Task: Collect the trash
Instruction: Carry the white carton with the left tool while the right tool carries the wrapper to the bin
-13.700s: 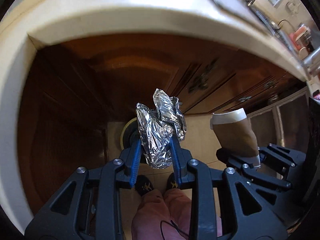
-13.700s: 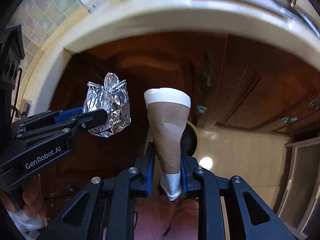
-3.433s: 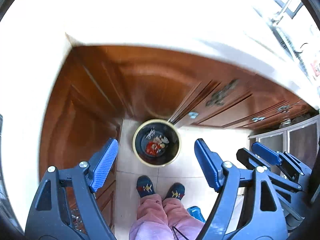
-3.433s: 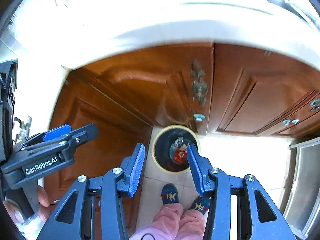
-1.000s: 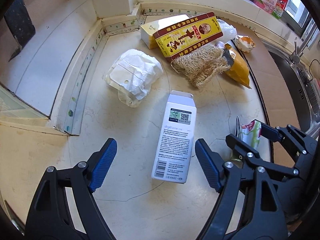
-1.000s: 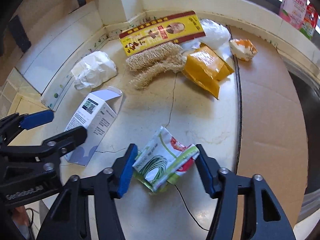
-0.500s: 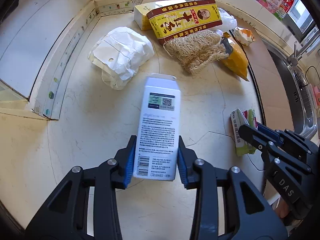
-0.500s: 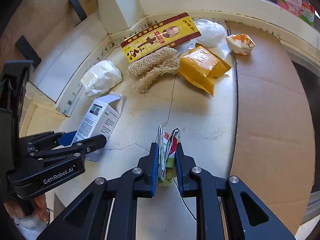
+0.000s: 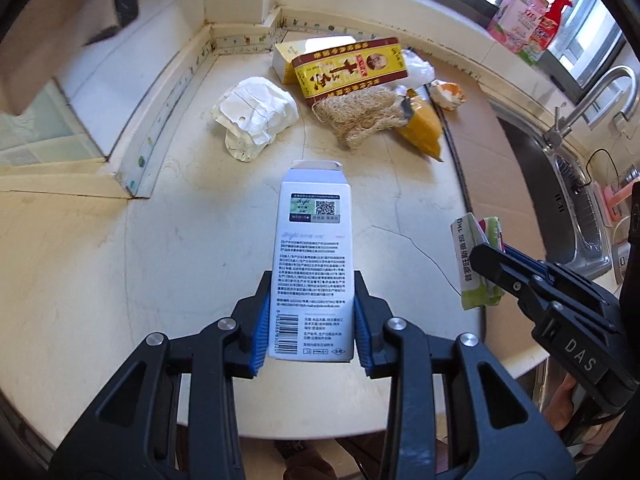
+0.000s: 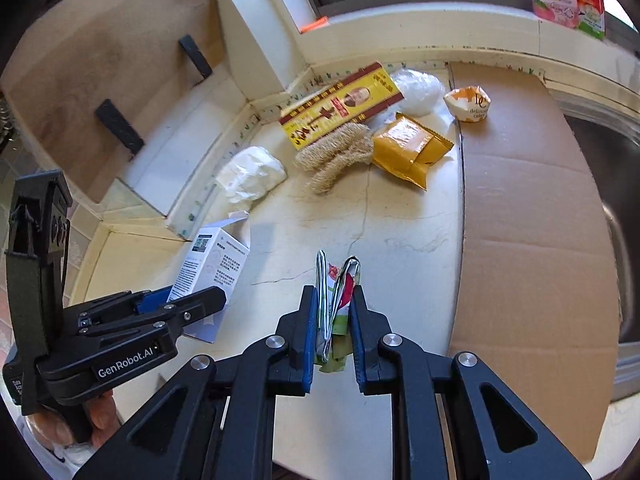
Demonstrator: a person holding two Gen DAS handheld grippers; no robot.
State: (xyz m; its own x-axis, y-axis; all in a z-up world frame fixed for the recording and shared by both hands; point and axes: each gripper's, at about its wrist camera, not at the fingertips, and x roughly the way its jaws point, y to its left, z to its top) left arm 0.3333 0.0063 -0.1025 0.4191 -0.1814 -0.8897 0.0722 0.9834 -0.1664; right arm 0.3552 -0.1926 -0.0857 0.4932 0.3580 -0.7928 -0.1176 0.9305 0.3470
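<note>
1. Trash lies across the cream stone tabletop [image 9: 120, 248], and we hold two pieces of it above the surface.
2. Our left gripper [image 9: 311, 320] has its jaws pinching the lower end of a white printed carton box [image 9: 314, 256], its open flap pointing away from us.
3. Our right gripper [image 10: 333, 320] has its jaws pressed onto a folded green and red snack wrapper [image 10: 338, 300], held on edge.
4. Farther back we see a crumpled white paper bag [image 9: 256, 114], a red and yellow flat box [image 9: 352, 70], a tan loofah scrubber [image 9: 362, 114] and a yellow foil packet [image 10: 412, 150].
5. A brown cardboard sheet [image 10: 528, 208] covers the tabletop's right side, a small crumpled orange and white wrapper [image 10: 469, 104] at its far corner.
</note>
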